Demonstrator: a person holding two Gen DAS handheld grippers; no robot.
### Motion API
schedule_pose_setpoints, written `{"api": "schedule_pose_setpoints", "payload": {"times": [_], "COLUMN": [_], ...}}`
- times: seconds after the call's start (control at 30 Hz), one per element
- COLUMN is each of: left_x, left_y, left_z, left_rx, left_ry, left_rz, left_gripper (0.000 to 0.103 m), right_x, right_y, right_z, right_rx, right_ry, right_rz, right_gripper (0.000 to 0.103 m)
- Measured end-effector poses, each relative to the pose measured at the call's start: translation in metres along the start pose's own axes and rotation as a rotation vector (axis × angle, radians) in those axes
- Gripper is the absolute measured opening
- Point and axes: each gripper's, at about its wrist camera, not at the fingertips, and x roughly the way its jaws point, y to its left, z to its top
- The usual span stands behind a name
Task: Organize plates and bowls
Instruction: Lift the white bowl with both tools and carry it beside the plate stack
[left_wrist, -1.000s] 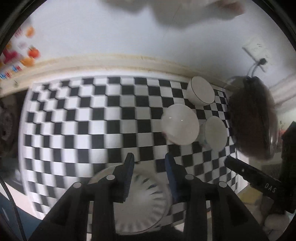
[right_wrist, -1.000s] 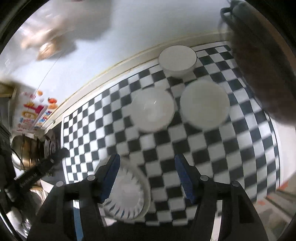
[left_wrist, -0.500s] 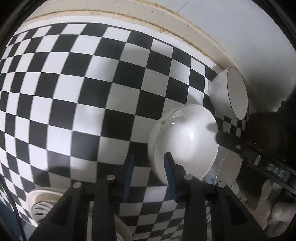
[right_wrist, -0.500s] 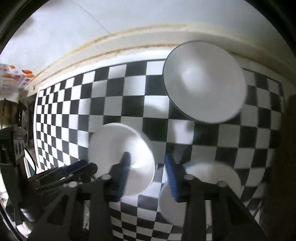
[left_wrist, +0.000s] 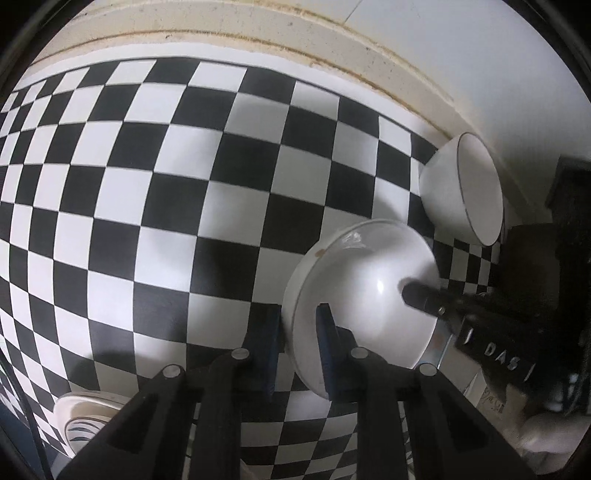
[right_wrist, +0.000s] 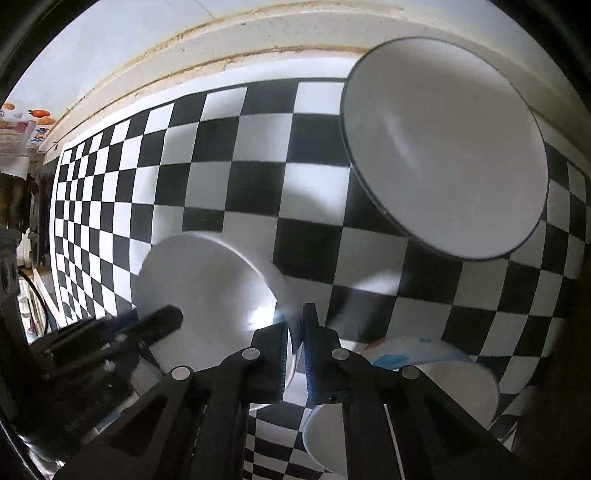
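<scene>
A plain white bowl (left_wrist: 365, 295) sits on the checkered cloth (left_wrist: 147, 184). My left gripper (left_wrist: 297, 332) is shut on its near-left rim, one finger outside and one inside. My right gripper (right_wrist: 295, 328) is shut on the opposite rim of the same bowl (right_wrist: 207, 291). A second white bowl with a dark rim line (left_wrist: 461, 192) stands behind it near the wall, and it also shows in the right wrist view (right_wrist: 443, 147). A third white bowl with blue marks (right_wrist: 406, 369) sits low right in the right wrist view.
A ribbed white plate (left_wrist: 85, 417) lies at the cloth's front left edge. A beige ledge (left_wrist: 332, 40) and wall bound the far side. Dark clutter (left_wrist: 546, 258) stands at the right edge. Colourful stickers (right_wrist: 26, 122) show at far left.
Both grippers moved in from above the table onto the middle bowl. The right gripper narrowed from wide open and both now clamp opposite rims.
</scene>
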Motion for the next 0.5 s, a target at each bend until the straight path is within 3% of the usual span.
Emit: {"api": "schedule_pose_setpoints", "payload": {"times": [0.3, 0.5], "left_x": [-0.023, -0.038], "left_y": [-0.003, -0.014], "left_z": [0.002, -0.006], "left_rx": [0.062, 0.107], "left_ry": [-0.039, -0.058], "left_rz": [0.034, 0.033], "left_gripper": [0.017, 0.017], "right_x": [-0.005, -0.029], "right_y": [0.002, 0.008], "right_z": [-0.019, -0.04], "right_rx": [0.037, 0.054], "right_ry": [-0.026, -0.073], "right_rz": [0.034, 0.053], "right_gripper": [0.007, 0.007]}}
